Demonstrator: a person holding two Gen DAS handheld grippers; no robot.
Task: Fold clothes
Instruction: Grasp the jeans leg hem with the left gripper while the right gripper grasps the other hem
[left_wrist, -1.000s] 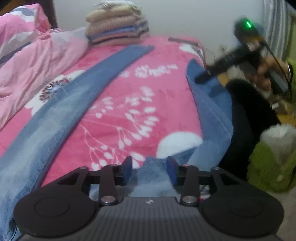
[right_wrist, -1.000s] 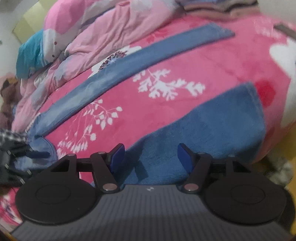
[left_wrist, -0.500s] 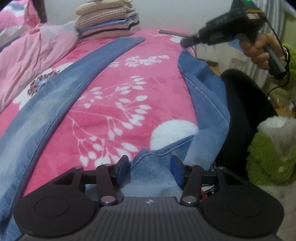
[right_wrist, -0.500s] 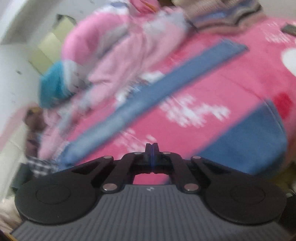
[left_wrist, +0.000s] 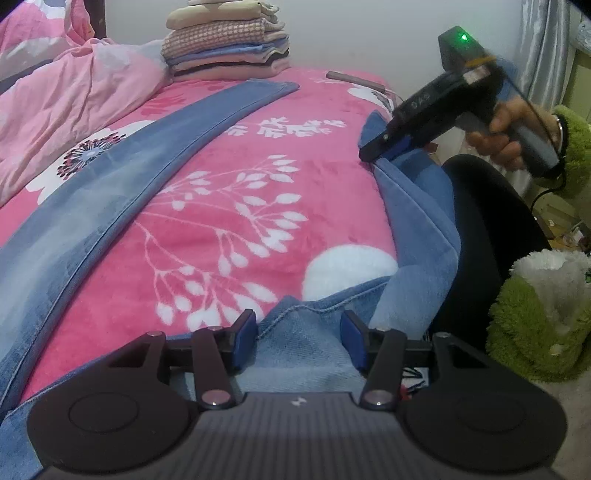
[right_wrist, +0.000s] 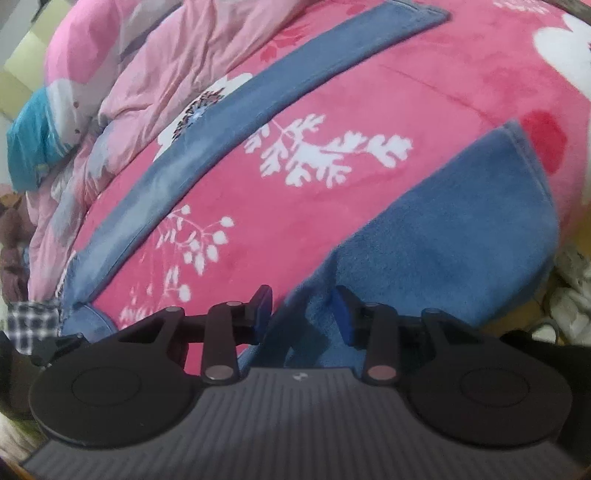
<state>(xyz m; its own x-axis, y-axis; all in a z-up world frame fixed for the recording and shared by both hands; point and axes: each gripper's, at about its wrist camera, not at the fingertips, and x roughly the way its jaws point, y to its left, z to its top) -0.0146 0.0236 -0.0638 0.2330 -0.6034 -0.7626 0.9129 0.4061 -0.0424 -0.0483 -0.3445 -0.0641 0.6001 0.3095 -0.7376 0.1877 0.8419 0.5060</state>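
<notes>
Blue jeans lie spread on a pink floral blanket (left_wrist: 240, 184). One leg (left_wrist: 92, 206) runs diagonally to the far end; the other leg (left_wrist: 417, 206) lies along the bed's right edge. My left gripper (left_wrist: 298, 334) is at the near waist end, open, with denim lying between its pads (left_wrist: 243, 332). A hand (left_wrist: 506, 133) holds my right gripper (left_wrist: 384, 146), its tip down on the right leg's edge. In the right wrist view that gripper (right_wrist: 303, 310) has its jaws opening, with the leg's fuzzy blue cloth (right_wrist: 443, 236) between them but not pressed.
A stack of folded clothes (left_wrist: 225, 48) sits at the far end of the bed. A crumpled pink duvet (left_wrist: 55, 110) fills the left side. Right of the bed are a dark rounded shape (left_wrist: 487, 229) and a green fuzzy sleeve (left_wrist: 532, 325).
The right gripper shut on nothing and swung up off the leg, then came back down onto it with its jaws parting. The left gripper has stayed at the waist.
</notes>
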